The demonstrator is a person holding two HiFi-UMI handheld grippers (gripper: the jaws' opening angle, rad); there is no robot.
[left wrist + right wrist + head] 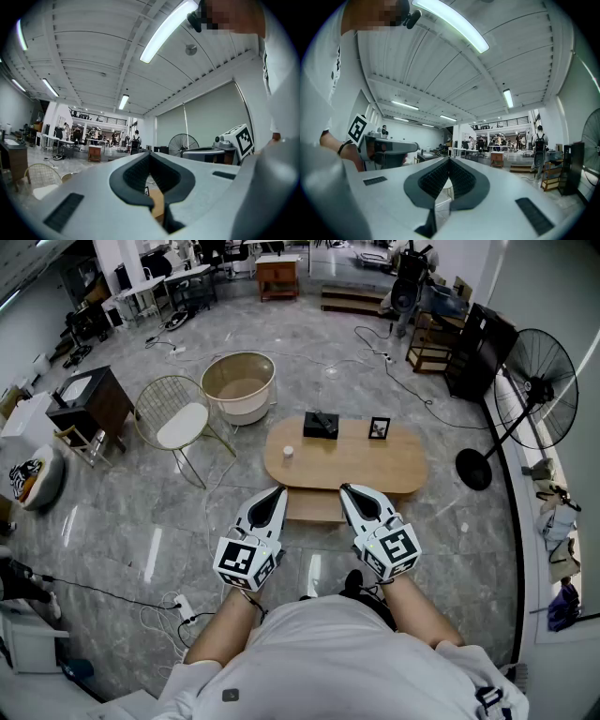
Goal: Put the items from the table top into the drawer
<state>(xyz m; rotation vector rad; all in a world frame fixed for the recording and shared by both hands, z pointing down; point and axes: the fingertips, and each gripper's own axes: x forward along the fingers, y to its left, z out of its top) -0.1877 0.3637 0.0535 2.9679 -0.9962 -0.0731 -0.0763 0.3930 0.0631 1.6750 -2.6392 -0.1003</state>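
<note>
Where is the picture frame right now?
In the head view, the picture frame stands at the far edge of the oval table, right of the black box.

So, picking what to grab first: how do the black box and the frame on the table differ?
The box is a low, bulky block; the frame is thin and stands upright. The box looks all dark; the frame shows a pale picture. Both have black edges and sit apart near the table's far side.
</note>
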